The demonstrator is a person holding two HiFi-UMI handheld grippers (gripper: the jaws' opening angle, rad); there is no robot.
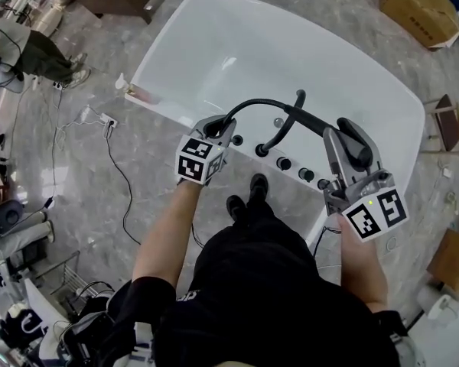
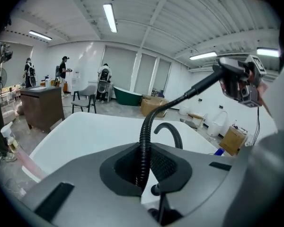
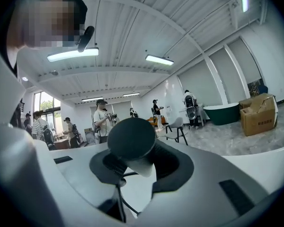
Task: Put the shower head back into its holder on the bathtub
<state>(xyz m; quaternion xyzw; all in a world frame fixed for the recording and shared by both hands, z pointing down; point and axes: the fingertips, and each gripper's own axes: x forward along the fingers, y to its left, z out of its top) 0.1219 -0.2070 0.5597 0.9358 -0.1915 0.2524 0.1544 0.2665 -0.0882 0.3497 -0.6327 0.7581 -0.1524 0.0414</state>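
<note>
Bathtub [image 1: 214, 44] dead ahead, near rim just beyond the person's shoes [image 1: 247, 197]. Faucet [image 1: 281, 132] stands on that rim about mid-length, with the knobs [image 1: 306, 174] in a row just right of it. Left gripper [image 1: 226, 122] is at the rim left of the faucet, hose [image 1: 260, 103] between its fingers. The hose arcs right across the faucet (before or behind it, can't tell) to the shower head [image 1: 357, 147] in the right gripper [image 1: 344, 150], above the knobs' right end. Cardboard box [image 1: 421, 6] on the floor behind the tub, far right.

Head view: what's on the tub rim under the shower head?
Black knobs sit in a row on the bathtub rim, beside the faucet. The shower head, gripped in the right gripper, covers the rim past them, so no holder shows.
</note>
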